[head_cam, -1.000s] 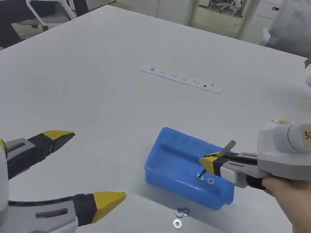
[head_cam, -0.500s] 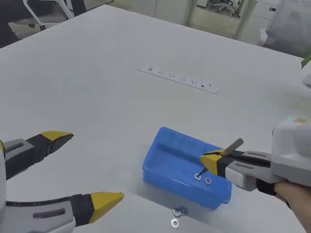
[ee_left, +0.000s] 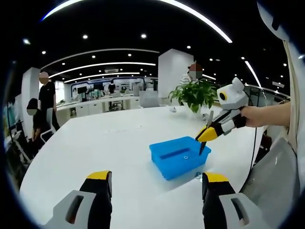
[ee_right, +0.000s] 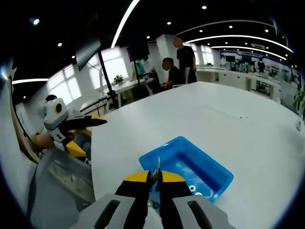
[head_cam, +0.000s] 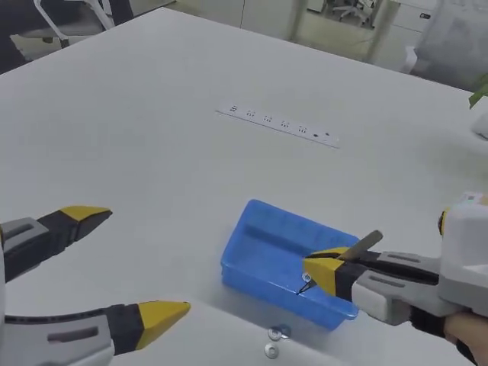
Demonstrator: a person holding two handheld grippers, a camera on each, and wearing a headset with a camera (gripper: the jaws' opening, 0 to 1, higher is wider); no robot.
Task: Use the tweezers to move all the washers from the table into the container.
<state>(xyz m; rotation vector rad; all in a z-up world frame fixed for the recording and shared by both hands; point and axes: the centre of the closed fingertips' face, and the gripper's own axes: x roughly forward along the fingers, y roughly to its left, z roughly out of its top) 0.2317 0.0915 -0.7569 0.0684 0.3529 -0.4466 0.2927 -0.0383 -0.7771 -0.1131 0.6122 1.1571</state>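
Note:
My right gripper (head_cam: 328,274) is shut on slim metal tweezers (head_cam: 305,286), whose tip points down over the near wall of the blue container (head_cam: 263,236). In the right gripper view the tweezers (ee_right: 158,166) stick out between the shut yellow fingertips above the container (ee_right: 200,164), with washers (ee_right: 193,189) on its floor. Two washers (head_cam: 276,334) lie on the table just in front of the container. My left gripper (head_cam: 128,264) is held open at the lower left, apart from everything. In the left gripper view the container (ee_left: 174,153) stands ahead of the open gripper (ee_left: 157,180).
A flush power-socket strip (head_cam: 278,123) crosses the white table (head_cam: 152,137) beyond the container. Office chairs and desks stand past the far edge. People (ee_right: 183,59) stand in the room behind. A potted plant (ee_left: 193,93) sits at the table's far end.
The right gripper with the tweezers has drawn back and lowered, from the container's floor toward its near wall. The washers inside are now hidden behind it in the head view. The left gripper stays put.

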